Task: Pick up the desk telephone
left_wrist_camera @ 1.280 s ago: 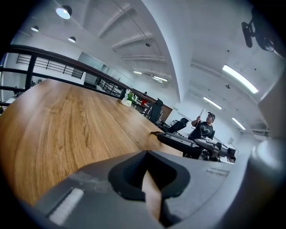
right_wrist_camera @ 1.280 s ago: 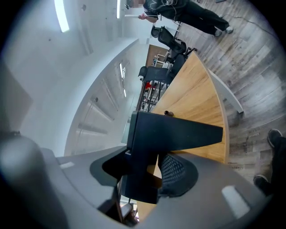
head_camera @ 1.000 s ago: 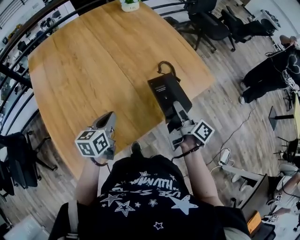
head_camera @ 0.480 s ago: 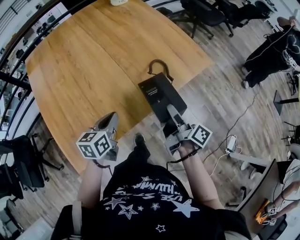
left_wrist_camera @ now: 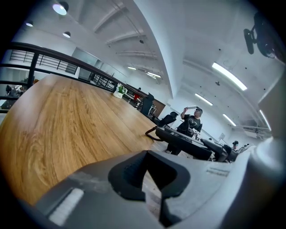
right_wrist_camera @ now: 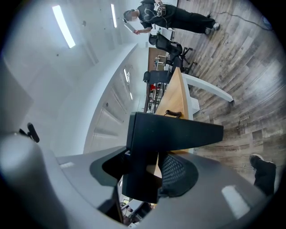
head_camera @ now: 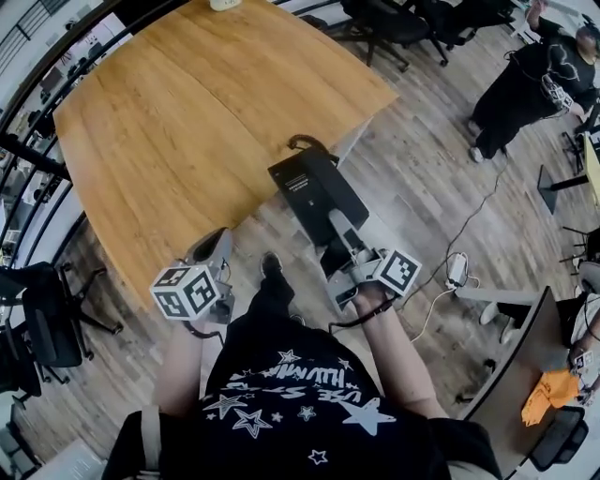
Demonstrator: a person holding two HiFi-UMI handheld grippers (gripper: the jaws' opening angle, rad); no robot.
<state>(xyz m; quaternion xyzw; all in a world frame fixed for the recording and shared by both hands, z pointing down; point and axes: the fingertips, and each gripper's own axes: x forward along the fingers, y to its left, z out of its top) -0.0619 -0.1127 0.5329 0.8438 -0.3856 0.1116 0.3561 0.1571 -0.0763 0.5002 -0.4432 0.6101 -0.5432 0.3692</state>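
The black desk telephone [head_camera: 314,187] hangs in the air past the wooden table's [head_camera: 187,112] near corner, over the floor. My right gripper [head_camera: 339,239] is shut on its near end, and the jaws clamp the black slab [right_wrist_camera: 174,132] from both sides. Its curled cord [head_camera: 305,142] trails off the far end towards the table edge. My left gripper [head_camera: 214,246] hovers by the table's near edge, shut and empty. In the left gripper view, that gripper [left_wrist_camera: 149,154] points across the tabletop [left_wrist_camera: 67,116], with the telephone [left_wrist_camera: 183,141] off to the right.
A small plant pot [head_camera: 225,5] stands at the table's far edge. Office chairs [head_camera: 394,23] stand beyond the table and one [head_camera: 47,319] at the left. A person [head_camera: 525,84] stands at the upper right. Cables and a power strip [head_camera: 457,272] lie on the wooden floor.
Both grippers have drawn back from the table. The telephone, held by the right gripper, has come off the tabletop and now hangs over the floor beside the corner.
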